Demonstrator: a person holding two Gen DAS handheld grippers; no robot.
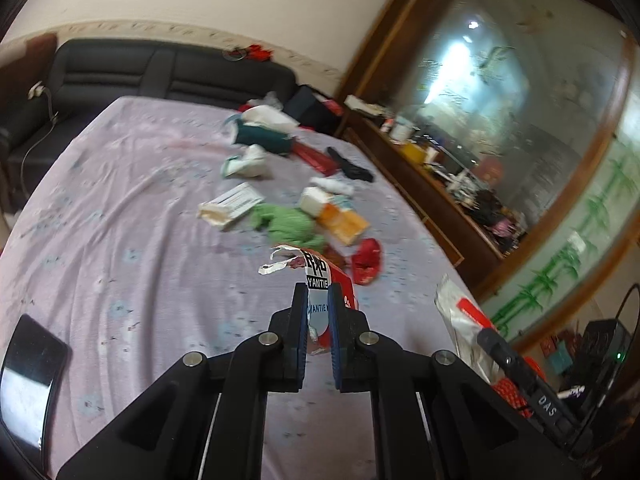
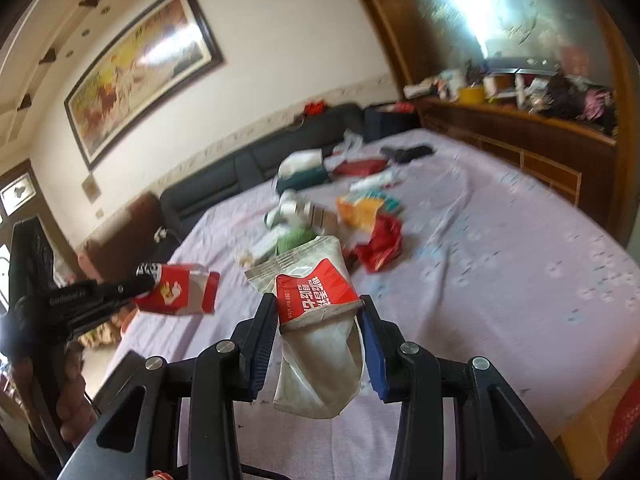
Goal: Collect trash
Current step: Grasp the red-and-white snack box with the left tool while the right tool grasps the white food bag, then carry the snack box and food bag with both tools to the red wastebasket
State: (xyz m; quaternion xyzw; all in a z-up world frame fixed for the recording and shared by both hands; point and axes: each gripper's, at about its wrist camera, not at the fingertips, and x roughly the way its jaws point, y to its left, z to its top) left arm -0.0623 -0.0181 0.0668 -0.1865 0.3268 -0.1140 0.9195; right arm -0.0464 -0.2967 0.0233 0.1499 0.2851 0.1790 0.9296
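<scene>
While your left tool [image 1: 319, 300] pinches the torn red-and-white carton [image 1: 320, 276] and your right tool [image 2: 320, 316] clamps the crumpled red-and-white wipes packet [image 2: 320, 320], the remaining litter [image 1: 296, 200] lies farther up the lilac-sheeted bed [image 1: 120, 220], nearer your left.

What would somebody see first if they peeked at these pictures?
Probably the two grabbers, each pinching a piece of trash above the bed: the left gripper holds a torn red-and-white packet, and the right gripper holds a crumpled white wipes pack with a red label. Next comes the colourful pile of wrappers and boxes scattered mid-way across the purple bedsheet.
</scene>
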